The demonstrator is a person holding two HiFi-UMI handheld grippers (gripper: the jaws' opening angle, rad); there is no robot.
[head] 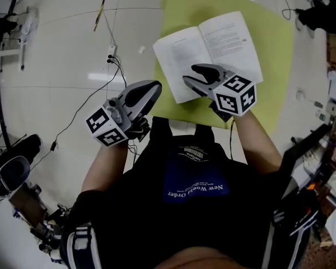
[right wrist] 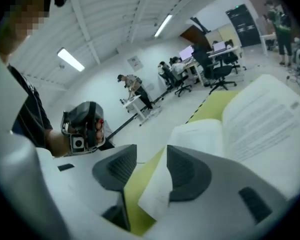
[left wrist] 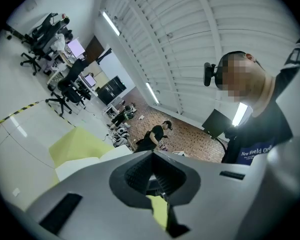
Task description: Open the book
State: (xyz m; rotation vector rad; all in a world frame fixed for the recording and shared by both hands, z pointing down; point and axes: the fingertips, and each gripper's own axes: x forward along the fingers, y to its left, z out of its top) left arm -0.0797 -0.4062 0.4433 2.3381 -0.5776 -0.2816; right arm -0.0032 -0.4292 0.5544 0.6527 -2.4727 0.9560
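A pale tiled floor runs under a wide, bright room, with desks and office chairs well back in both gripper views. Nearest the head camera is the person's black shirt (head: 196,206), with both forearms reaching forward.

The left gripper (head: 152,86) hangs off the surface, just beyond its near left corner and above bare floor. In its own view the left gripper (left wrist: 152,157) has its two jaws brought together at the tips with nothing caught there, and only a sliver of yellow-green shows below them.

The right gripper (head: 189,74) tilts down over the near edge of the book (head: 213,46). In its own view the right gripper (right wrist: 152,161) has its jaws standing apart. The loose corner of a white page lies in the gap, close against the right jaw, with clear space to the left one.

The book lies open, pages up, on a yellow-green surface (head: 274,55). It sits toward the left edge, with its left page reaching that edge.

Farther out on the floor to the left are a white power strip (head: 111,52) with a black cable (head: 84,112), and a strip of yellow-and-black tape (head: 102,4).
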